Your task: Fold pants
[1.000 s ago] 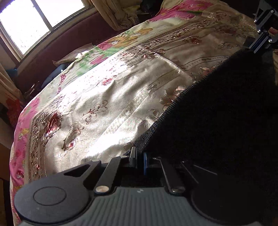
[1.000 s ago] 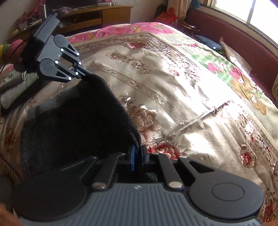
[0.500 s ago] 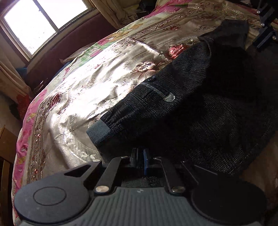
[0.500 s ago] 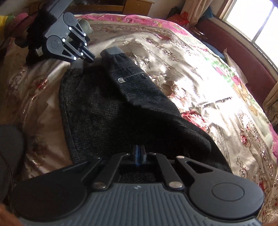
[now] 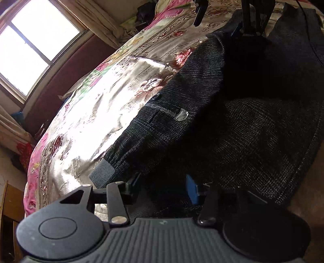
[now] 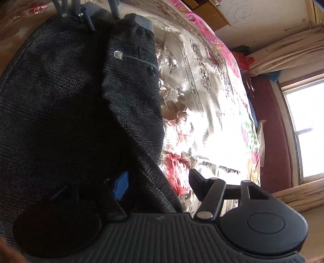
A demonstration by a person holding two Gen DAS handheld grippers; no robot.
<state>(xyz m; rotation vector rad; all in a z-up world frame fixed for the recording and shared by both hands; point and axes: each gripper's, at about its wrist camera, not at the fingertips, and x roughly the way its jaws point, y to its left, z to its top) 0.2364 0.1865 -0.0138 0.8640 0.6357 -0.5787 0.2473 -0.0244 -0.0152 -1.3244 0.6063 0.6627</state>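
Observation:
Dark grey woven pants (image 5: 243, 131) lie doubled over on the flowered bedspread (image 5: 101, 111), one layer folded on top with a buttoned pocket (image 5: 156, 97) and grey elastic band (image 5: 103, 170) showing. My left gripper (image 5: 162, 188) is low over the near edge of the cloth, its jaws opening; fabric lies between them, but the pads do not press it. In the right wrist view, the right gripper (image 6: 160, 186) is over the opposite edge of the pants (image 6: 60, 101), its jaws also opening with cloth between them, unpinched. Each gripper shows at the top of the other's view.
The bedspread (image 6: 202, 101) stretches bright and sunlit beside the pants. A window (image 5: 30, 50) with curtains and a maroon padded ledge (image 5: 66, 81) lie beyond the bed. Wooden furniture (image 6: 208, 12) stands by the wall at the far end.
Both grippers held the pants shut in their jaws and brought them down onto the bed. Now the cloth lies folded flat and both pairs of jaws have spread apart. The right view has rolled.

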